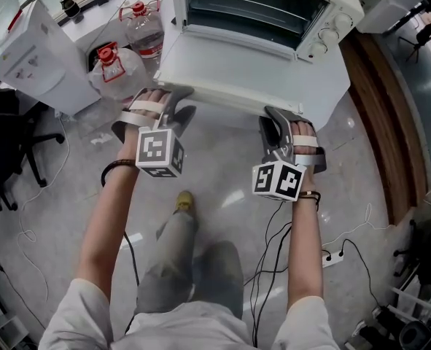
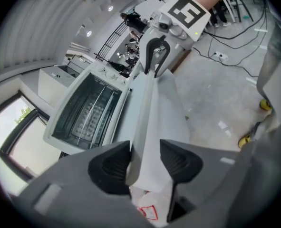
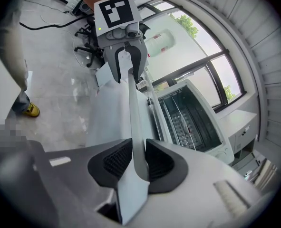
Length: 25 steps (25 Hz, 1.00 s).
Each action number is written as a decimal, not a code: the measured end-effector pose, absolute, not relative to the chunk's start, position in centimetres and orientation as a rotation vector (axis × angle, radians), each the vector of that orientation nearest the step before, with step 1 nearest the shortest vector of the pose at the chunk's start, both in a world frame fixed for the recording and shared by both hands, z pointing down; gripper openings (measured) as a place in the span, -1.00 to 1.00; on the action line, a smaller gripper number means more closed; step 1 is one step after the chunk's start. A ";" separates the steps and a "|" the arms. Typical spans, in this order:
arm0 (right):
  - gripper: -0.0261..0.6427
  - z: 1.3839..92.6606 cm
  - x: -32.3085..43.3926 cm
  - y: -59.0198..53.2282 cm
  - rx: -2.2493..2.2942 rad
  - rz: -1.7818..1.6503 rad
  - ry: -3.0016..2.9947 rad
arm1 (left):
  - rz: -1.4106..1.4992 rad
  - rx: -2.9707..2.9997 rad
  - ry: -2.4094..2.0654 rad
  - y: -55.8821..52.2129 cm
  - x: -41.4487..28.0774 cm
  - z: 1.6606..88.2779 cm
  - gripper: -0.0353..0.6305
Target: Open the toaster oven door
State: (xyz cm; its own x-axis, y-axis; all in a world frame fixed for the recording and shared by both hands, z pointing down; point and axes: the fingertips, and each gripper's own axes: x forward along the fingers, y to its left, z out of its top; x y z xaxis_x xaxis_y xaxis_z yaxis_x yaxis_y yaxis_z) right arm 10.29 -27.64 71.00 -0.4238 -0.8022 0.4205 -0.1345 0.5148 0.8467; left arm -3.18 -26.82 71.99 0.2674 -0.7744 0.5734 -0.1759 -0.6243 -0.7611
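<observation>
On the flat white door [image 1: 251, 75], right gripper [image 3: 138, 160] clamps; left gripper [image 2: 146, 164] gapes around it.

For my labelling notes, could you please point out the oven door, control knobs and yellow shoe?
oven door [image 1: 251, 79]: head view, its flat panel.
control knobs [image 1: 329, 36]: head view, middle knob.
yellow shoe [image 1: 184, 201]: head view, its toe.

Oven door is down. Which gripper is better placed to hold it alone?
Right: the right gripper has its pads clamped on the door at its edge; the left gripper has its jaws apart around it.
</observation>
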 end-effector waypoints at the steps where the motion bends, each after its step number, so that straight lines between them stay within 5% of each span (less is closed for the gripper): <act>1: -0.69 71.3 10.3 -27.6 0.778 -0.953 -1.873 | -1.365 -1.971 0.856 -26.8 -3.1 72.4 -0.34; 25: -0.67 76.2 10.3 -27.5 0.888 -0.954 -1.911 | -1.350 -1.914 0.874 -26.4 -3.0 78.4 -0.06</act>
State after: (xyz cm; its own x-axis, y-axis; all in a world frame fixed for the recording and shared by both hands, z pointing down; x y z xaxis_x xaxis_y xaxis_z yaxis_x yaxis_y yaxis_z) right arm 10.27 -27.54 76.20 -0.4291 -0.8355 0.3433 -0.2277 0.4678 0.8540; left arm -2.98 -26.38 78.40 0.2549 -0.8054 0.5351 -0.1590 -0.5808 -0.7984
